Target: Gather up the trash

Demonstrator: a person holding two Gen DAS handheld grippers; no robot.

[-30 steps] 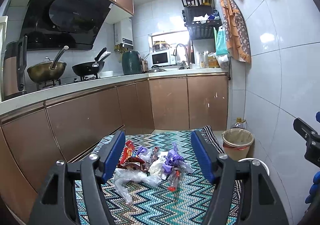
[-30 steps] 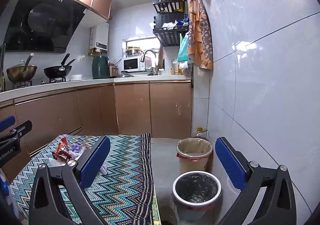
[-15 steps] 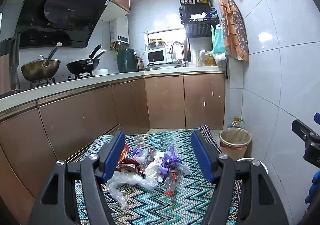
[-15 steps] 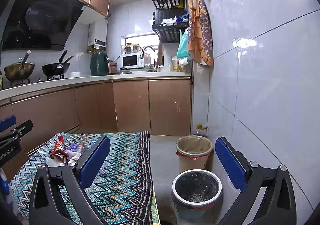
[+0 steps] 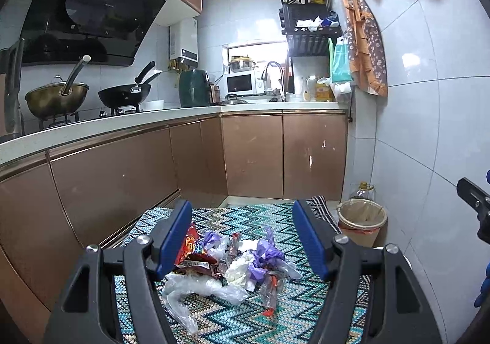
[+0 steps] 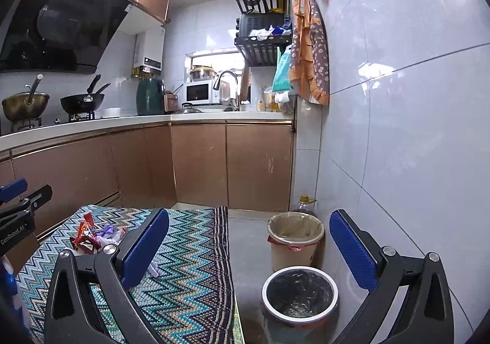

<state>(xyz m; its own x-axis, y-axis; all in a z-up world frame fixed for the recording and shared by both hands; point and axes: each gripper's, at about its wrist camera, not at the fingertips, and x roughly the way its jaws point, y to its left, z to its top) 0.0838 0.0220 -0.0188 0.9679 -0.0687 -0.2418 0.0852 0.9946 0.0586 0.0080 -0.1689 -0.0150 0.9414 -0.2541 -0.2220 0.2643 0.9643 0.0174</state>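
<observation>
A pile of trash (image 5: 232,264) lies on a zigzag-patterned cloth: a red snack wrapper (image 5: 191,247), purple plastic (image 5: 266,253), white crumpled paper (image 5: 239,269) and a clear plastic bag (image 5: 196,290). My left gripper (image 5: 242,237) hangs open just above and in front of the pile, holding nothing. In the right wrist view the same trash pile (image 6: 95,235) sits far left. My right gripper (image 6: 249,247) is open and empty, over the gap beside a black-lined bin (image 6: 300,293) on the floor.
The zigzag cloth (image 6: 190,267) covers a low table whose right edge faces the tiled wall. A beige bin (image 6: 295,241) with a liner stands behind the black-lined one, an oil bottle (image 6: 304,203) behind it. Brown cabinets (image 5: 251,157) and a counter with pans run along the left and back.
Both views have tilted slightly upward and drifted; the trash pile sits a little lower and closer in the left wrist view. Both grippers stay open and empty.
</observation>
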